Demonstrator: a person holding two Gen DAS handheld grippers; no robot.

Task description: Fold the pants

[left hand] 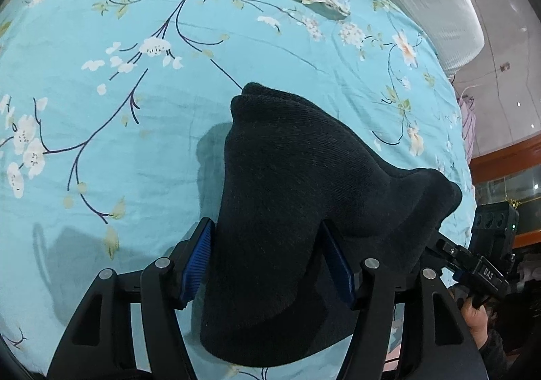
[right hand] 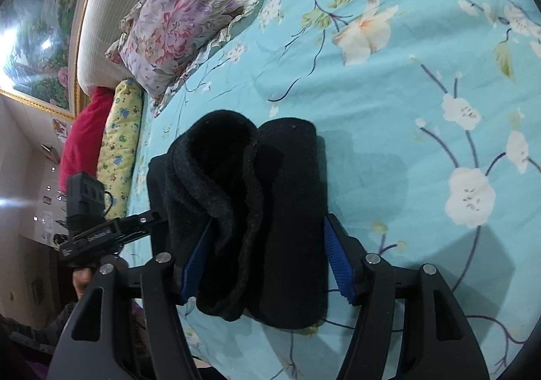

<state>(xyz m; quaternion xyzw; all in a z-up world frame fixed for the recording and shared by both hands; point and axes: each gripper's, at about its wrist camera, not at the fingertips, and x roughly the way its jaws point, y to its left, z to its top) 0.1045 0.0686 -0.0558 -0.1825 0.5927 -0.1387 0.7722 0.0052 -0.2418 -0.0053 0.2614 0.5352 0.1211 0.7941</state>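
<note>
The black pants (left hand: 290, 197) are a thick folded bundle, held just above the turquoise flowered bedsheet (left hand: 111, 109). My left gripper (left hand: 270, 261) is shut on one end of the bundle, its blue pads pressing both sides. My right gripper (right hand: 267, 261) is shut on the other end of the pants (right hand: 250, 211), where the folded layers show as rolled edges. The right gripper's body also shows in the left wrist view (left hand: 487, 258), and the left gripper's body in the right wrist view (right hand: 98, 228). The fabric hides the fingertips.
A flowered pillow (right hand: 175, 21) lies near the white padded headboard (right hand: 101, 8). A yellow patterned cushion (right hand: 121, 143) and a red cloth (right hand: 84, 143) lie by the bed's edge. A framed picture (right hand: 37, 42) hangs behind. Bare sheet spreads beyond the bundle.
</note>
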